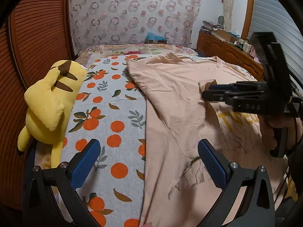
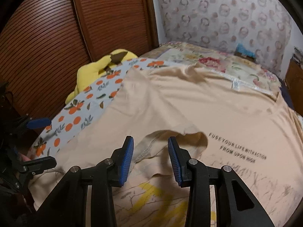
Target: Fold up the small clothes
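A peach T-shirt [image 1: 176, 98] with yellow print lies on the bed, its left side folded over toward the middle; it fills the right wrist view [image 2: 170, 102], with black lettering on the chest. My left gripper [image 1: 148, 151] is open and empty above the shirt's left folded edge. My right gripper [image 2: 150, 149] is open, its blue pads on either side of the folded sleeve hem [image 2: 170, 132], not holding it. In the left wrist view the right gripper [image 1: 208, 92] sits over the sleeve at the right.
A yellow plush toy [image 1: 51, 102] lies at the bed's left edge by the brown slatted wardrobe [image 1: 37, 28]. An orange-print towel [image 1: 109, 113] covers the bed under the shirt. A wooden cabinet [image 1: 227, 53] with clutter stands at the far right.
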The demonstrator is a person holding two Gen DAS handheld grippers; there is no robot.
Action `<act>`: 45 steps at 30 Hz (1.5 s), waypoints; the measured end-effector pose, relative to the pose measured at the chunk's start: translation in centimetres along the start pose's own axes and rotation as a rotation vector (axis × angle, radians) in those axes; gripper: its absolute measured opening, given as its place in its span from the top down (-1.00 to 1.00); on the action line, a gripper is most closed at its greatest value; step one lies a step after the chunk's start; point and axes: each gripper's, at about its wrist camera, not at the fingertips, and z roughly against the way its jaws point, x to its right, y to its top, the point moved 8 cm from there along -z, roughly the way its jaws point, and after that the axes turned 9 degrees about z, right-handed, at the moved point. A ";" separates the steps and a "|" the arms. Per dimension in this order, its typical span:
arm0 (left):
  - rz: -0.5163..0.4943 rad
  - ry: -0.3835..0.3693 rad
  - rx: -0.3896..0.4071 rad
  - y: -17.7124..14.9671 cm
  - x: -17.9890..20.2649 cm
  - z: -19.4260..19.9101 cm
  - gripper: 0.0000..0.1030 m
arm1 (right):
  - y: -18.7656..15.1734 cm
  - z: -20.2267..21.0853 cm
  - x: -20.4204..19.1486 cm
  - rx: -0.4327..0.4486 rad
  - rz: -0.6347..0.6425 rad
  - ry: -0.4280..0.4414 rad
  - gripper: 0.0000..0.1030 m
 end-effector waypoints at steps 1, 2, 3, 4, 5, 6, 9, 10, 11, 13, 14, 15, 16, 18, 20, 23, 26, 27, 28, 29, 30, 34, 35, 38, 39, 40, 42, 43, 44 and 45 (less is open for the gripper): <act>0.002 -0.002 -0.001 0.0 0.1 0.0 -1.00 | -0.2 -0.1 0.2 -0.009 0.005 -0.004 0.24; 0.004 -0.006 -0.003 -0.1 0.2 -0.1 -1.00 | -0.3 -0.3 0.4 -0.015 0.013 -0.011 0.29; 0.006 -0.009 -0.005 -0.1 0.2 -0.2 -1.00 | -0.3 -0.5 0.6 -0.020 0.025 -0.018 0.41; 0.005 -0.011 -0.008 -0.2 0.3 -0.3 -1.00 | -0.2 -0.8 1.2 -0.023 0.030 -0.010 0.68; 0.004 -0.010 -0.010 -0.3 0.4 -0.3 -1.00 | -0.3 -0.8 1.3 -0.027 0.031 0.003 0.86; 0.000 -0.010 -0.012 -0.3 0.5 -0.4 -1.00 | -0.3 -0.8 1.6 -0.028 0.029 0.012 0.91; -0.004 -0.008 -0.011 -0.4 0.7 -0.3 -1.00 | -0.5 0.3 2.5 -0.020 0.044 -0.008 0.95; -0.004 -0.008 -0.010 -0.4 0.7 -0.2 -1.00 | -0.8 0.7 2.8 -0.018 0.053 -0.047 0.96; -0.005 -0.009 -0.010 -0.4 0.7 -0.2 -1.00 | -1.3 1.3 3.1 -0.024 0.061 -0.084 0.95; -0.009 -0.010 -0.006 -0.4 0.9 -0.1 -1.00 | -1.9 2.5 3.5 -0.022 0.056 -0.115 0.95; -0.009 -0.010 -0.006 -0.4 1.0 0.0 -1.00 | -2.2 3.0 3.6 -0.017 0.045 -0.116 0.95; -0.010 -0.013 -0.006 -0.4 1.2 0.0 -1.00 | -2.4 3.5 3.6 -0.009 0.037 -0.108 0.95; -0.010 -0.015 -0.006 -0.3 1.4 -0.1 -1.00 | -2.5 4.0 3.7 -0.004 0.035 -0.109 0.92; -0.014 -0.017 -0.008 -0.2 1.7 -0.2 -1.00 | -2.6 4.6 3.9 -0.006 0.047 -0.166 0.68; -0.024 -0.022 -0.007 -0.1 2.3 -0.3 -1.00 | -2.7 5.5 3.8 0.016 0.052 -0.179 0.42; -0.037 -0.028 -0.007 0.0 3.0 -0.5 -1.00 | -3.4 6.4 4.0 0.024 0.039 -0.193 -0.16; -0.044 -0.031 -0.011 0.1 3.6 -0.8 -1.00 | -4.7 6.1 4.5 0.010 0.027 -0.210 -0.27; -0.047 -0.032 -0.015 0.1 3.9 -1.0 -1.00 | -5.0 5.6 4.6 -0.002 0.017 -0.210 -0.27; -0.050 -0.034 -0.017 0.1 4.1 -1.1 -1.00 | -5.3 5.3 4.9 -0.012 0.004 -0.214 -0.27; -0.053 -0.035 -0.019 0.1 4.3 -1.2 -1.00 | -5.7 5.2 5.2 -0.021 -0.006 -0.221 -0.27; -0.057 -0.039 -0.021 0.1 4.7 -1.3 -1.00 | -5.9 5.2 5.5 -0.029 -0.023 -0.215 -0.27; -0.073 -0.047 -0.026 0.0 5.7 -1.4 -1.00 | -6.2 4.9 6.1 -0.059 -0.052 -0.210 -0.29; -0.076 -0.049 -0.026 0.0 5.9 -1.4 -1.00 | -6.2 4.9 6.0 -0.054 -0.049 -0.210 -0.29; -0.082 -0.058 -0.024 0.0 6.6 -1.3 -1.00 | -6.0 4.9 5.9 -0.057 -0.041 -0.224 -0.33; -0.083 -0.063 -0.022 0.0 6.8 -1.2 -1.00 | -6.0 4.9 6.0 -0.059 -0.042 -0.227 -0.35; -0.083 -0.065 -0.021 0.0 6.9 -1.1 -1.00 | -5.9 4.6 6.0 -0.061 -0.046 -0.227 -0.39; -0.086 -0.067 -0.016 0.1 7.3 -0.9 -1.00 | -5.8 4.4 5.9 -0.062 -0.050 -0.216 -0.49; -0.088 -0.068 -0.011 0.1 7.5 -0.7 -1.00 | -5.8 4.2 5.8 -0.066 -0.042 -0.211 -0.59; -0.089 -0.070 -0.002 0.3 7.7 -0.4 -1.00 | -5.7 4.0 5.9 -0.070 -0.034 -0.211 -0.62; -0.089 -0.071 0.015 0.5 8.0 0.0 -1.00 | -5.7 3.9 5.9 -0.072 -0.029 -0.213 -0.63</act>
